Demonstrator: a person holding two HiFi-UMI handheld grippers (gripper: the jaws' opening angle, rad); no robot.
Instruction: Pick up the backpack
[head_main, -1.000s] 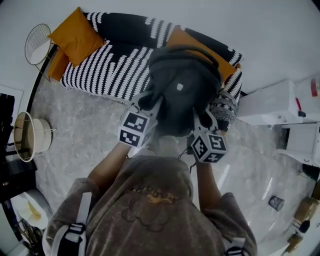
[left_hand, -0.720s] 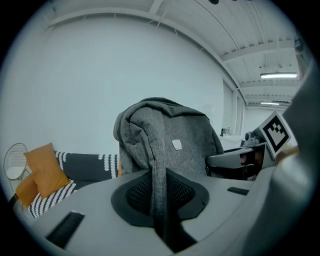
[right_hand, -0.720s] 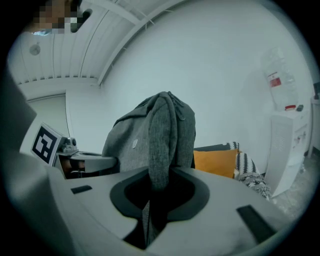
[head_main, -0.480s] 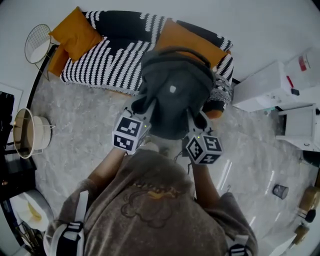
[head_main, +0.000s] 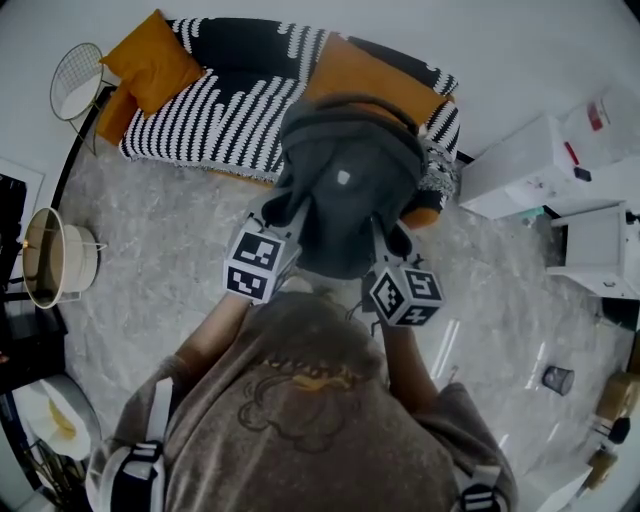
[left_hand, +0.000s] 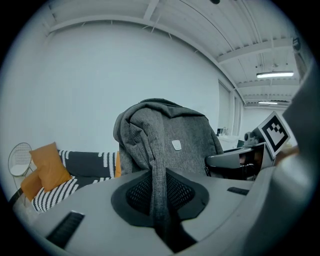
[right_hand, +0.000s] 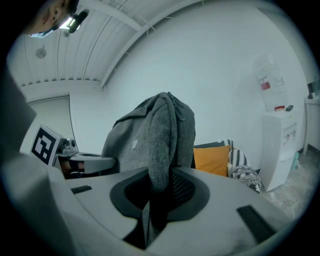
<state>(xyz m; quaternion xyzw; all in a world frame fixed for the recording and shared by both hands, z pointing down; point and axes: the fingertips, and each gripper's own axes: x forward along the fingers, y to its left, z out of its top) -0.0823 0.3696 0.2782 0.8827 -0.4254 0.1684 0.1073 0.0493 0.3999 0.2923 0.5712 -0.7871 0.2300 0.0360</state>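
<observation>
Forearms (head_main: 215, 335) extended forward, side by side; left gripper (head_main: 295, 212) and right gripper (head_main: 385, 232) each clamped onto a backpack strap (left_hand: 159, 165).

The backpack (head_main: 345, 200) hides part of the striped sofa (head_main: 205, 120).

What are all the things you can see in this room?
backpack: one, grey, held up in front of the sofa
sofa: one, black and white stripes, against the wall
cushions: at least three, orange, on the sofa
water cooler: one, white, right of the sofa
wire stand: one, white, left of the sofa
floor: one, grey and marbled, under everything
sweatshirt: one, brownish, on the person
left gripper: one, grey, jaws shut on a backpack strap
right gripper: one, grey, jaws shut on the other strap
</observation>
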